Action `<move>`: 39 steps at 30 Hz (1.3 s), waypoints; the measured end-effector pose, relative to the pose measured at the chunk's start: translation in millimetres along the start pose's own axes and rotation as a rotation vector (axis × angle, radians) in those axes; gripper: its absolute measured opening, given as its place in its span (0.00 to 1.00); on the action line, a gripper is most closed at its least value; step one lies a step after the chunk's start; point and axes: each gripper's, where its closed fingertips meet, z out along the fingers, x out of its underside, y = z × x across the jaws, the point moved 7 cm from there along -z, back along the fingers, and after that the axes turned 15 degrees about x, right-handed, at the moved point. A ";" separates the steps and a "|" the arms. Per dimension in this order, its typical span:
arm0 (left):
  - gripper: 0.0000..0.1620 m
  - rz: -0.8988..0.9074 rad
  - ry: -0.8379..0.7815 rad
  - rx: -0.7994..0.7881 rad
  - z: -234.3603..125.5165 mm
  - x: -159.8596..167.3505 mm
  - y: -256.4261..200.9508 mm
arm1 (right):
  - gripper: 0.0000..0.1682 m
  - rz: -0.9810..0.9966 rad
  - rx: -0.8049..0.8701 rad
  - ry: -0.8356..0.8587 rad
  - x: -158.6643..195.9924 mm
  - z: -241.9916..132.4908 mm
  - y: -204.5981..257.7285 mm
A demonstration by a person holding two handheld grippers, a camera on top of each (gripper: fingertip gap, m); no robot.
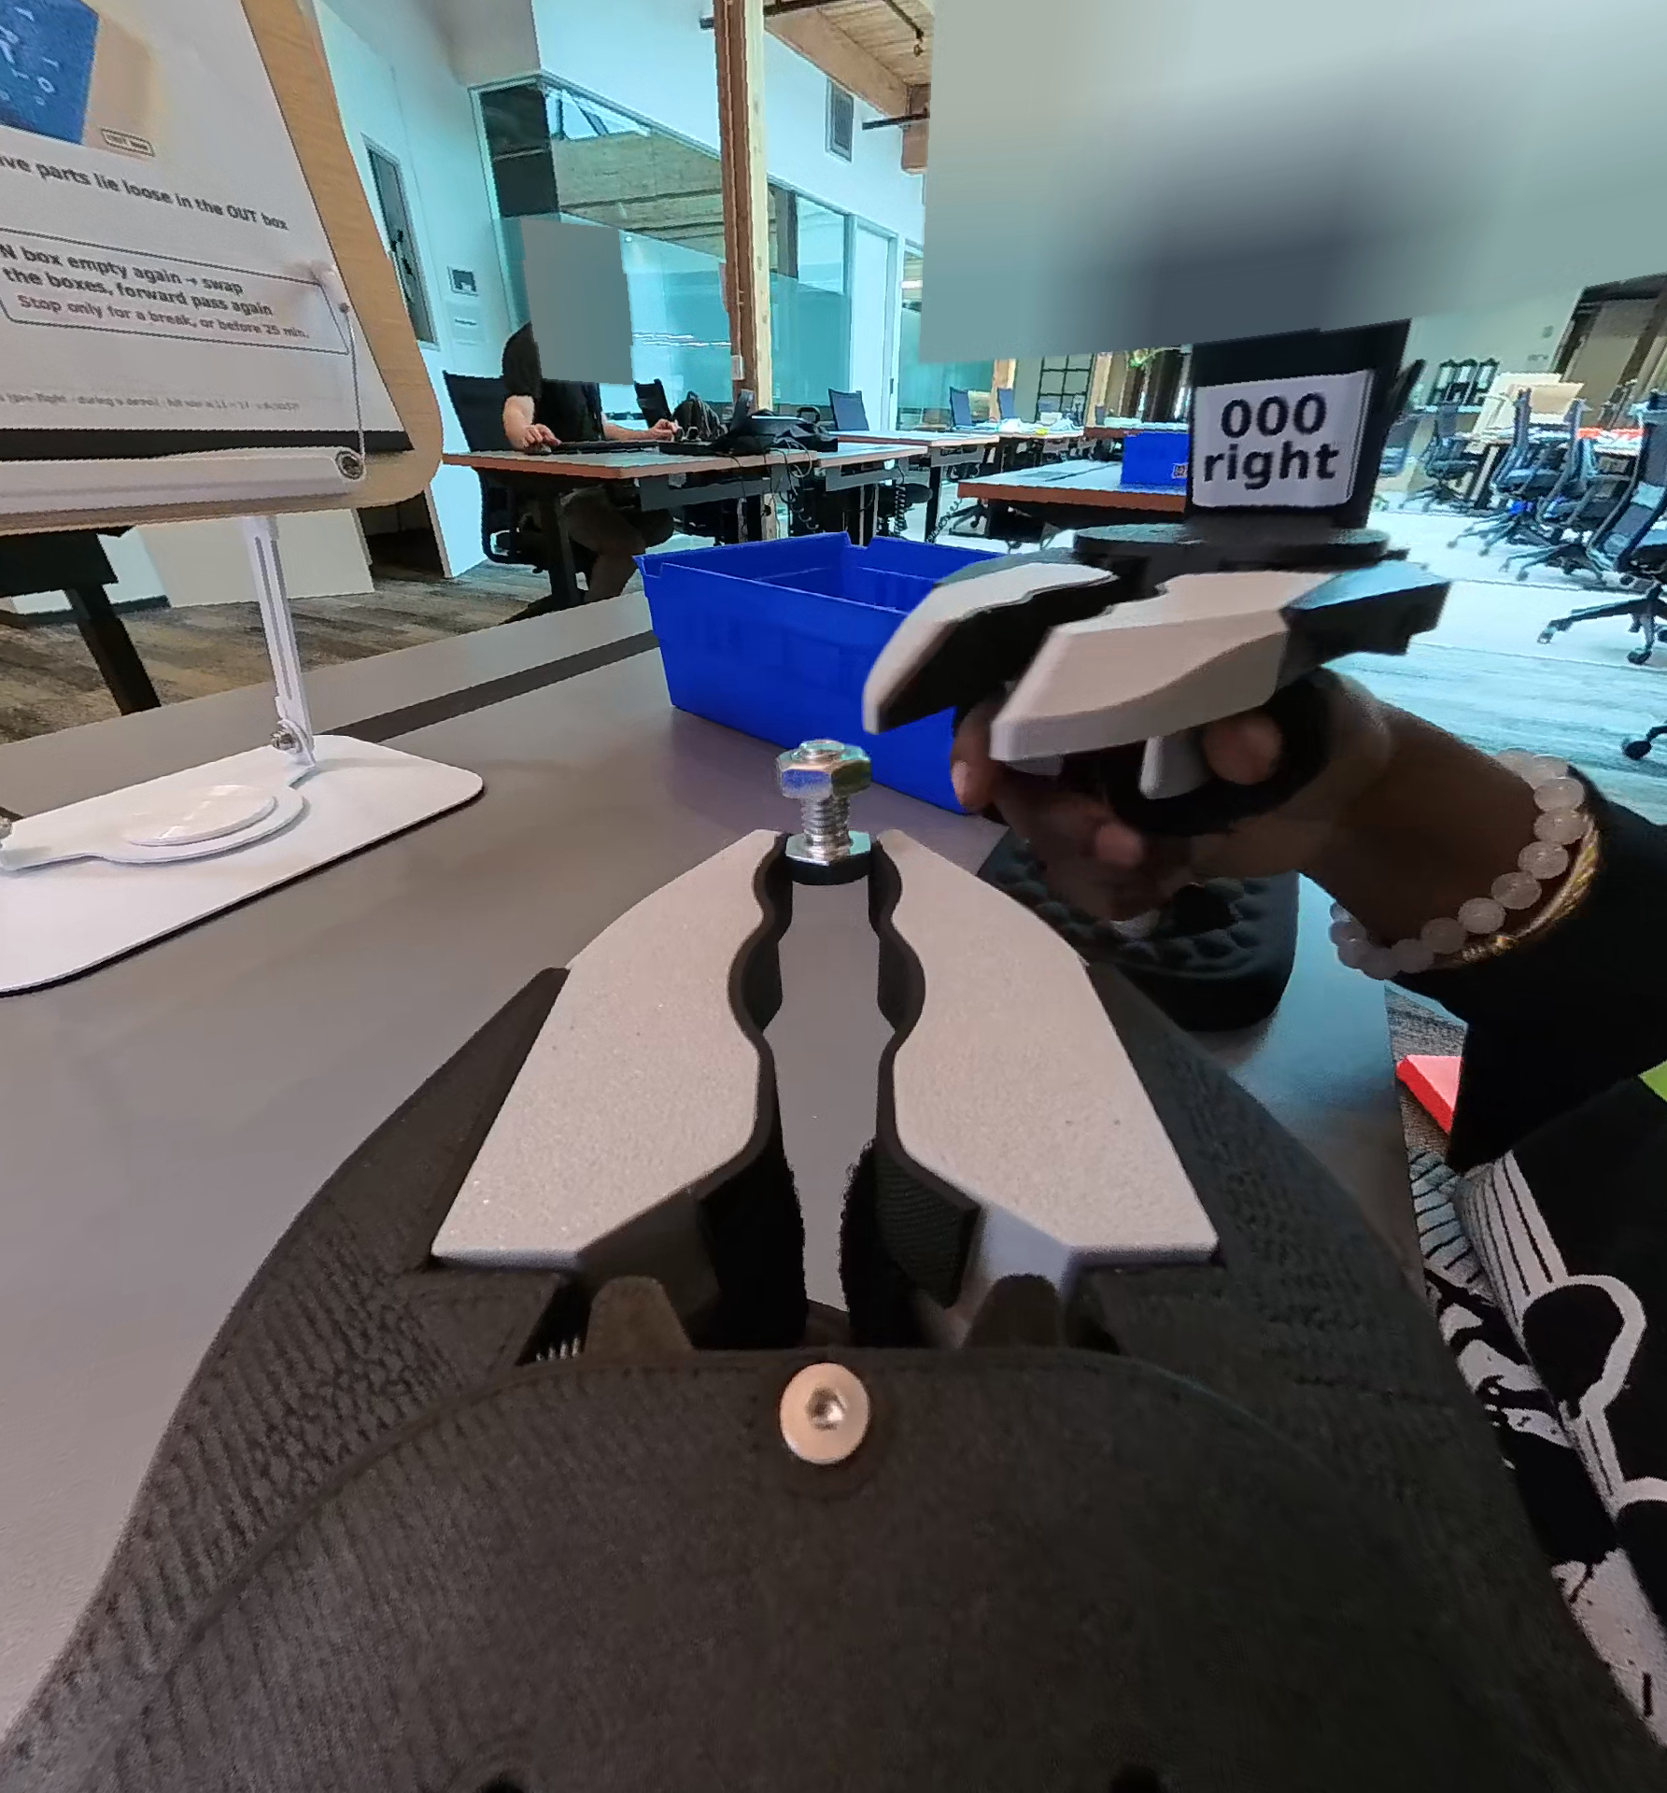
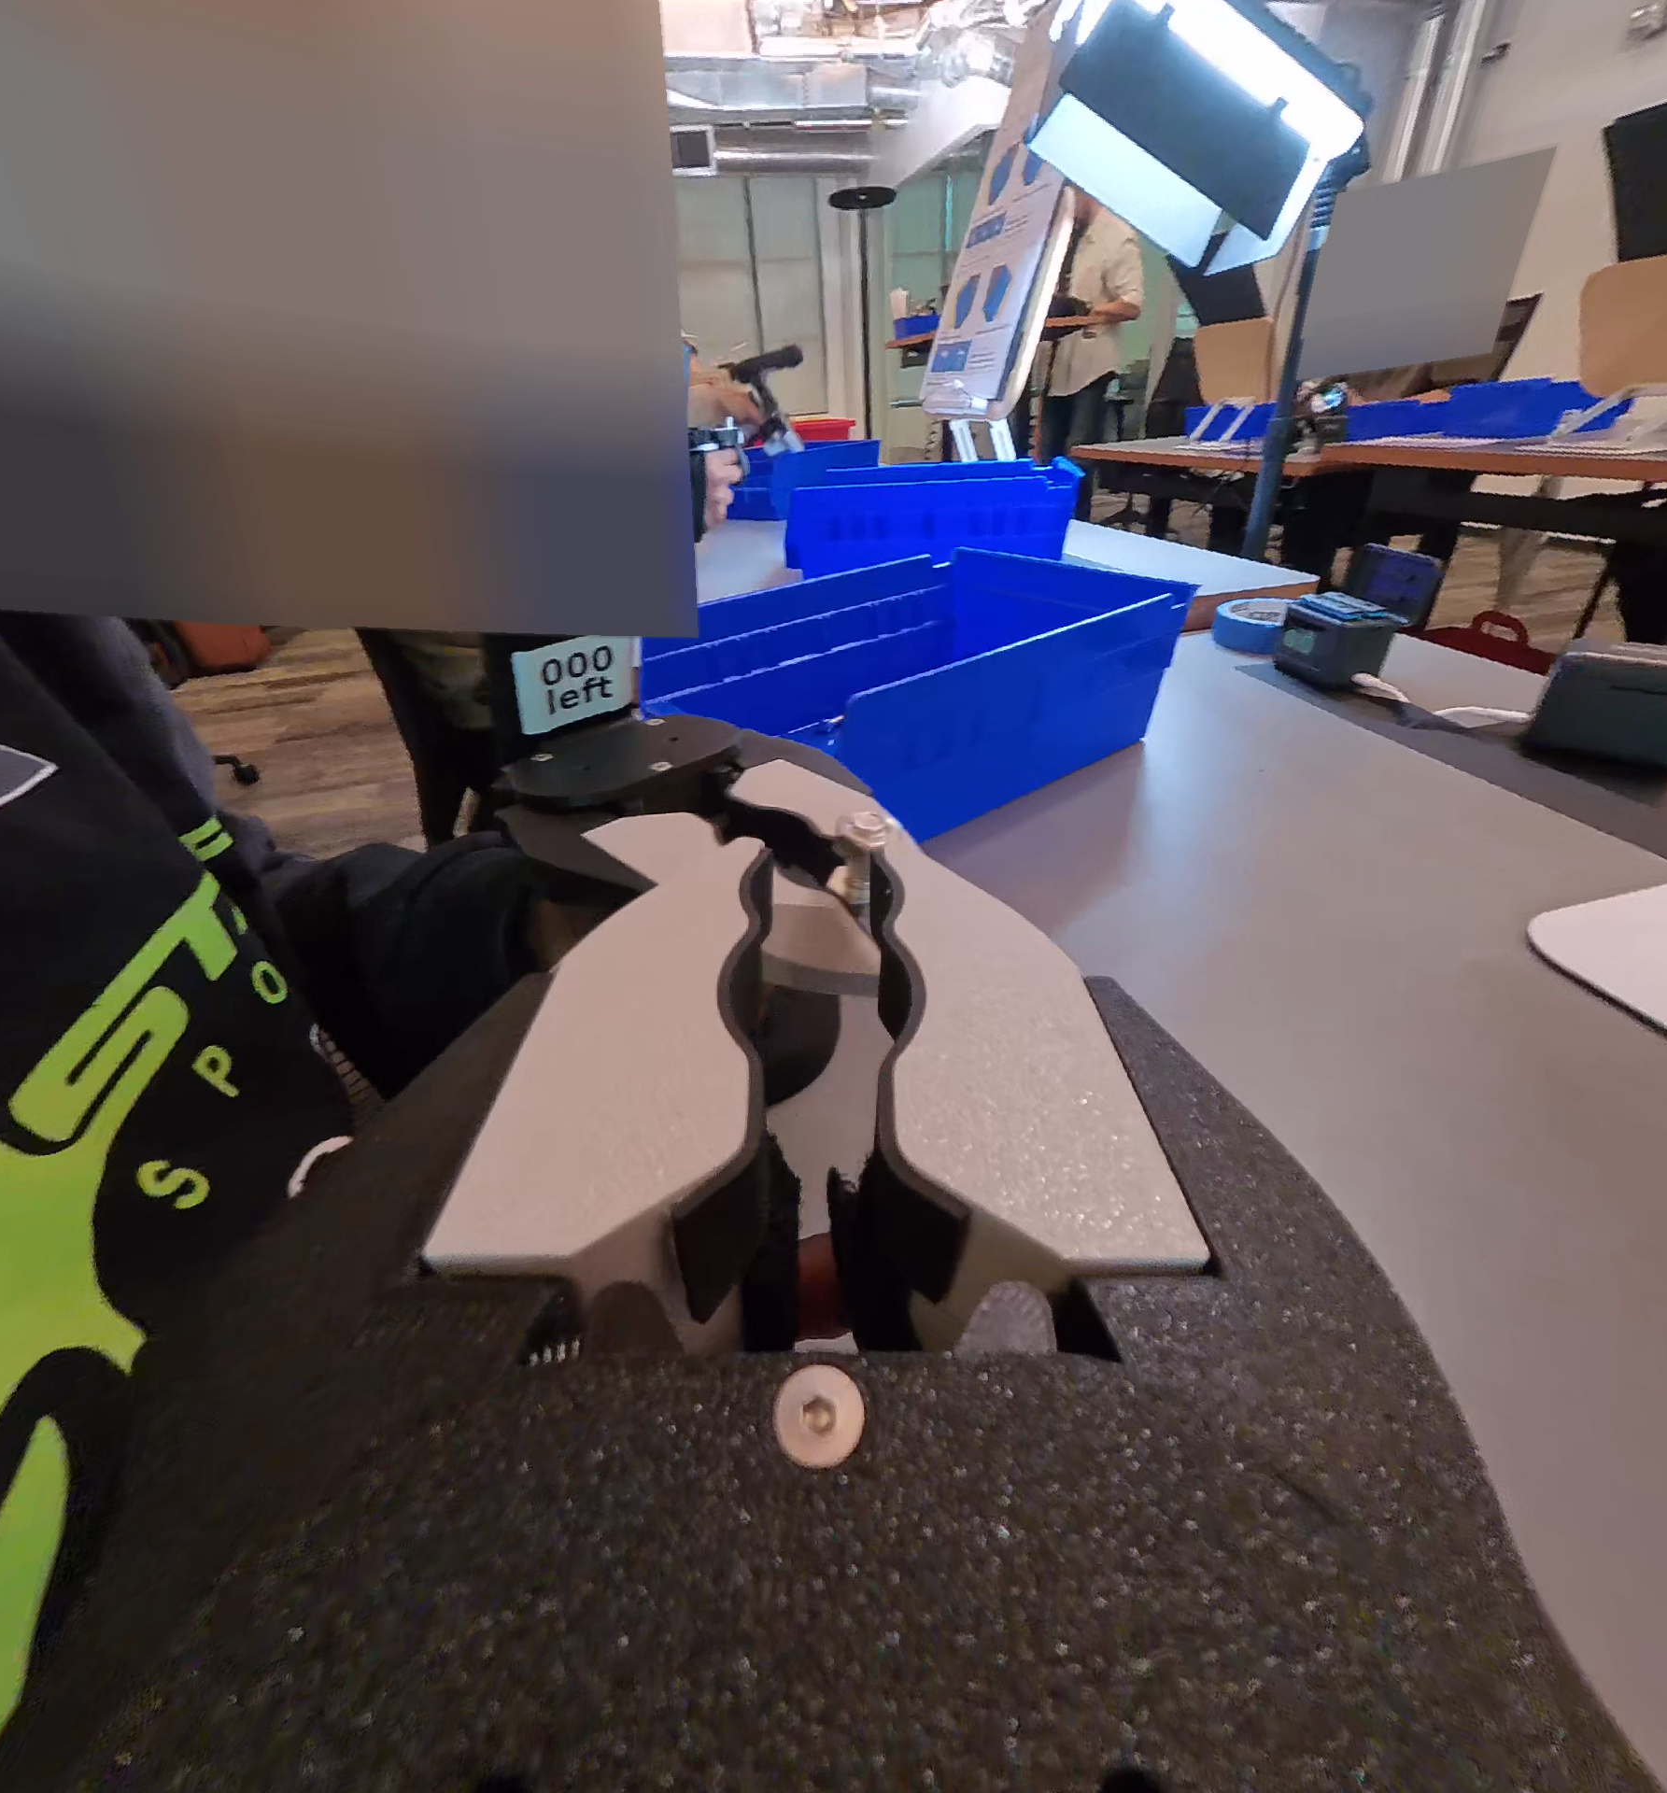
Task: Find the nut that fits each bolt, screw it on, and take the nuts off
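One bolt point(image 1: 824, 825) stands upright, head pinched between the left gripper point(image 1: 826, 859) tips – nut point(image 1: 822, 771) threaded at its top. Right gripper point(image 1: 936, 694) sits just right of the nut, jaws slightly apart, holding nothing. Blue bin point(image 1: 761, 631) beyond the tips.

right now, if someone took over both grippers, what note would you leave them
Left gripper: shut on the bolt by its head, shank upright.
Right gripper: holds nothing, jaws slightly apart, beside and above the bolt.
Nut: threaded on near the top of the shank, thread showing below it.
Blue bin: on the table behind the bolt; contents hidden.
Done: this nut is matched and on.
Left: cannot tell whether it is being screwed on or off; the other bolts are out of view.
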 end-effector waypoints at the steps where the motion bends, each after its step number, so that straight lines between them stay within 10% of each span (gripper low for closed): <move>1: 0.09 0.000 0.000 0.000 0.0 0.0 -0.1 | 0.12 0.004 0.007 -0.006 0.2 1.8 -2.1; 39: 0.09 -0.003 0.004 0.006 0.4 0.8 0.2 | 0.21 0.014 -0.036 0.021 5.9 25.1 -2.5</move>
